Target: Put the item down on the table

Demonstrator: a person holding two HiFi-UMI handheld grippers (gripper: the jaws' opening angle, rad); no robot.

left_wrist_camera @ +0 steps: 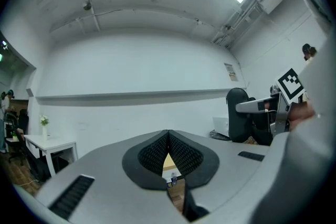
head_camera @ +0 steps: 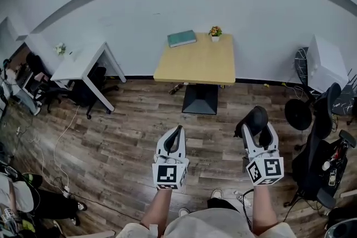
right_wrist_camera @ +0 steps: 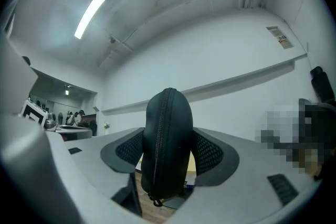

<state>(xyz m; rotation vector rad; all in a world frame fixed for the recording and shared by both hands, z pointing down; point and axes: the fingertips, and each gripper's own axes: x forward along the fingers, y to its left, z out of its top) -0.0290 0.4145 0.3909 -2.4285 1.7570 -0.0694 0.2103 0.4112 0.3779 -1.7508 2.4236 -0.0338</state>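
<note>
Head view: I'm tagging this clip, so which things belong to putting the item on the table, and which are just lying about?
Job: black zipped case, gripped by the right gripper; wooden table.
Lying about: green book, flower pot, white desk, office chair; the left gripper, shut and empty.

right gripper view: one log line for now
right gripper: shut on black zippered case | left gripper: shut, empty | wooden table: ahead, case not yet down

Square light-wood table [head_camera: 195,67]: teal rectangular book [head_camera: 182,38] at far left corner; small white-potted flowering plant [head_camera: 215,33] near far right corner.
</note>
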